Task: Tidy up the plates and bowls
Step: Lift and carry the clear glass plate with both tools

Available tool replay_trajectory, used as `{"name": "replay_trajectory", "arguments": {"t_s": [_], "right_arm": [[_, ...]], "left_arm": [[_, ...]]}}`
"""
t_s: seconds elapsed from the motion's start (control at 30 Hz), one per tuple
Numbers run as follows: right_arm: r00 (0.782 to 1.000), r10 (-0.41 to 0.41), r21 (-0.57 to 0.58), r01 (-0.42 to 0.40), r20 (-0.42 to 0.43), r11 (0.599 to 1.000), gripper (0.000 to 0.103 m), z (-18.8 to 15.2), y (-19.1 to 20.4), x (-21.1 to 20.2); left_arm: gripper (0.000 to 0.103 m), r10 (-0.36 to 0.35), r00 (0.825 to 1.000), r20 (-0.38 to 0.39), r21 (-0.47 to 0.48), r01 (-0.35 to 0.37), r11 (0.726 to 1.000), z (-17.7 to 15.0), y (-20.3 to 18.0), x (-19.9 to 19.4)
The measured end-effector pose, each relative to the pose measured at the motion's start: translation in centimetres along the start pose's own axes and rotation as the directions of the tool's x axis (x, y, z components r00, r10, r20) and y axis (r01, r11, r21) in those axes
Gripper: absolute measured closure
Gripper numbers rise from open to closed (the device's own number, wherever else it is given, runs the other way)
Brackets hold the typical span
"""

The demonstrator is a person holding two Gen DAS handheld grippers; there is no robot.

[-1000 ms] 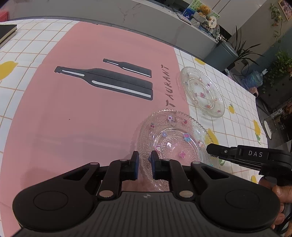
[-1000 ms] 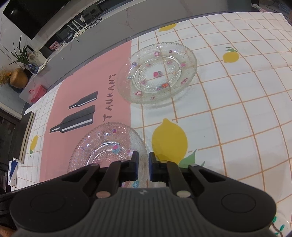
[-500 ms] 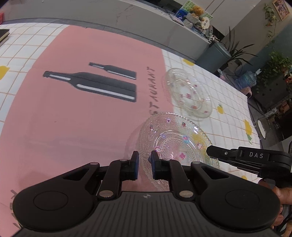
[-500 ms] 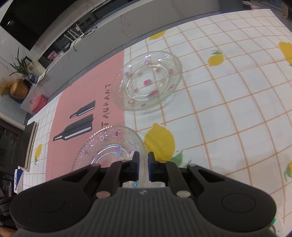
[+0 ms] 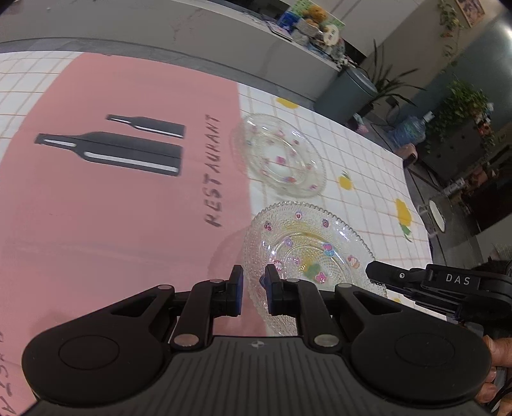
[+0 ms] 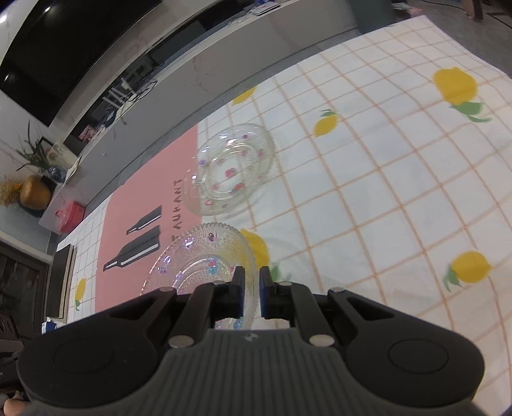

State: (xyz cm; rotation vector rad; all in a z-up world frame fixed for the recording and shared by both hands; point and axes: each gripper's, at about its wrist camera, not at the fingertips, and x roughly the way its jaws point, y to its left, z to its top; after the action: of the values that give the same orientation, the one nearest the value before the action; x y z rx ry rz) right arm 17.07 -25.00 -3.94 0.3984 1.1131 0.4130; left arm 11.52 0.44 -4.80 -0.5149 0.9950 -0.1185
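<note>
Only the far plate [image 6: 233, 169] interrupts bare tablecloth [image 6: 400, 198] ahead.

Pink mat [image 5: 105, 204] lying flat, printed with two black bottles [image 5: 112, 150] and the word RESTAURANT [image 5: 215, 169]. Beside it, white checked cloth [image 6: 384, 192] dotted with yellow lemons [image 6: 454, 84]. Behind, a grey counter [image 5: 160, 28] cluttered at its far end. Off past the table edge: grey bin [image 5: 347, 92], leafy plants [image 5: 460, 102], blue water jug [image 5: 411, 129]. Red bag [image 6: 68, 215] and golden pot [image 6: 33, 192] left of the right wrist view.
</note>
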Motion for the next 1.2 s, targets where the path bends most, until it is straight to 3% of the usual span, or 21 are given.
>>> {"name": "replay_trajectory", "arguments": {"t_s": [0.4,1.2], "right_arm": [[0.998,-0.065,0.091,0.063,0.025,0.994,0.096,-2.0,-3.9,-3.4],[0.995,-0.084,0.241,0.094,-0.051,0.966,0.096,-5.9,-11.9,-6.8]], "left_arm": [[0.088,-0.03,0.998,-0.047,0.11,0.036,0.993,-1.5,-4.5,0.7],[0.088,0.075,0.978,-0.194,0.211,-0.033,0.977,-6.4,-11.3,3.1]]}}
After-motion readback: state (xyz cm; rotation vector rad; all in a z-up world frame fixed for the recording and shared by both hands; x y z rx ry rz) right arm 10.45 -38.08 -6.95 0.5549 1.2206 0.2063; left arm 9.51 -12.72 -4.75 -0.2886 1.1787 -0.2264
